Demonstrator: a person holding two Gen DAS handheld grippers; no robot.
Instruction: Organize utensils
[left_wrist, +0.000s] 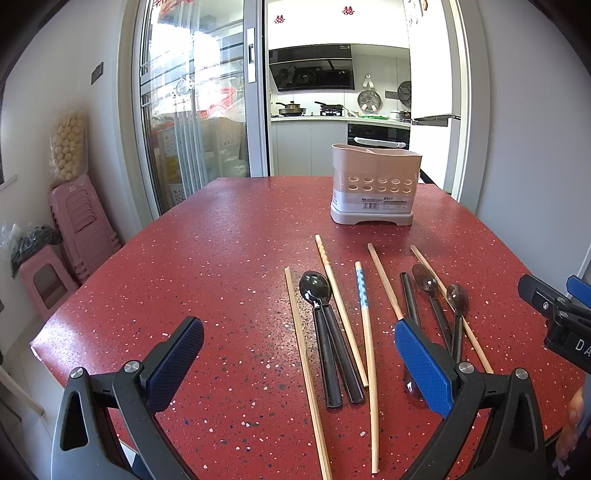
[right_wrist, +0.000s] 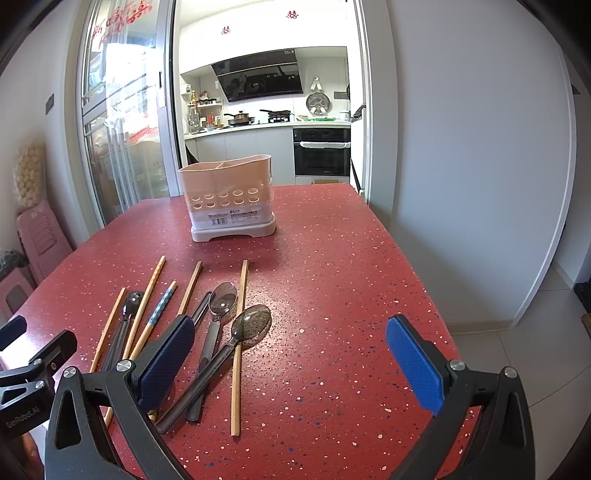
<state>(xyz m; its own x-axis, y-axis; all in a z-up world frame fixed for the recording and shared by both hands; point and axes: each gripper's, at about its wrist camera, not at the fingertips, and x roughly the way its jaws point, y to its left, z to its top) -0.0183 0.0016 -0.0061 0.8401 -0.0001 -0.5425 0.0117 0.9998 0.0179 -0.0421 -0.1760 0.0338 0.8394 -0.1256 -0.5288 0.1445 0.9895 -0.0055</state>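
Note:
Several wooden chopsticks (left_wrist: 341, 314) lie fanned out on the red speckled table (left_wrist: 221, 258), one with a blue-patterned end (left_wrist: 362, 286). Among them are a black spoon (left_wrist: 316, 288) and two smoky translucent spoons (left_wrist: 424, 278) (left_wrist: 457, 295). A pale pink utensil holder (left_wrist: 375, 184) with divided compartments stands behind them, nothing showing above its rim. My left gripper (left_wrist: 299, 365) hovers open over the near ends of the chopsticks. My right gripper (right_wrist: 291, 363) is open too; a translucent spoon (right_wrist: 253, 323) and a chopstick (right_wrist: 238, 347) lie just inside its left finger, the holder (right_wrist: 229, 199) beyond.
The table's right edge (right_wrist: 424, 288) drops to a tiled floor beside a white wall. Pink stacked stools (left_wrist: 83, 225) stand at the left, past the table edge. Behind the table a glass sliding door opens on a kitchen. The right gripper's black body (left_wrist: 554, 310) is close to the rightmost chopstick.

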